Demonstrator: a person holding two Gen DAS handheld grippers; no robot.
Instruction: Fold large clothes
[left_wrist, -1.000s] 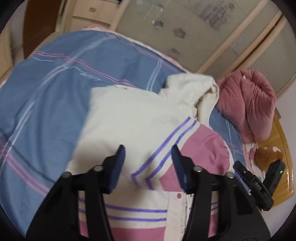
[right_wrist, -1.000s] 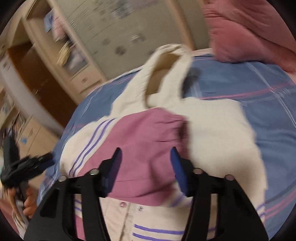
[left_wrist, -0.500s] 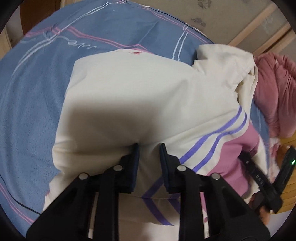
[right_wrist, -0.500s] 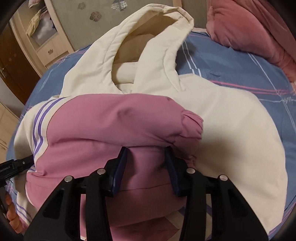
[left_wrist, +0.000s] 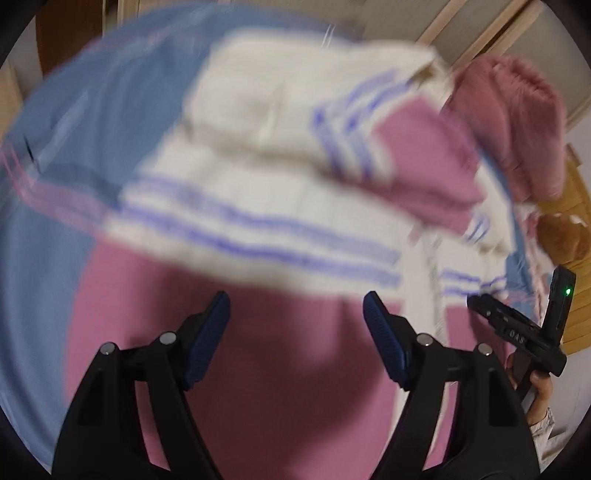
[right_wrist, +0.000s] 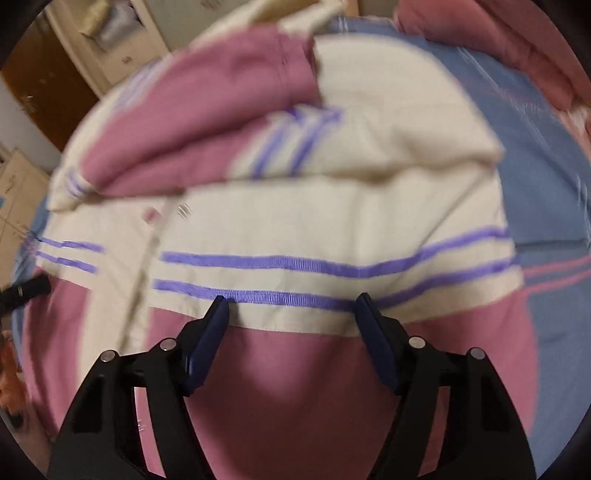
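Observation:
A cream and pink hooded jacket (left_wrist: 266, 206) with purple stripes lies on a blue checked bedspread (left_wrist: 48, 240), both sleeves folded across its chest. My left gripper (left_wrist: 295, 306) hovers over the jacket's pink lower part, jaws opening wide, nothing between its blue pads. In the right wrist view the same jacket (right_wrist: 332, 221) fills the frame. My right gripper (right_wrist: 291, 302) is over the seam between cream and pink, jaws opening too, with no cloth pinched. The right gripper's body (left_wrist: 524, 328) shows at the right edge of the left view, held by a hand. Both views are motion-blurred.
A pink quilt (left_wrist: 517, 122) is bunched at the far right of the bed, also seen as the pink quilt (right_wrist: 517, 40) in the right view. A wooden headboard (left_wrist: 576, 229) and a brown plush toy (left_wrist: 561, 236) sit beyond it. Wardrobe drawers (right_wrist: 122, 48) stand behind the bed.
Half a second ago both grippers were pinching the folded sleeves. Now both have let go, opened wide and pulled back toward the jacket's pink hem; the sleeves lie folded on the chest.

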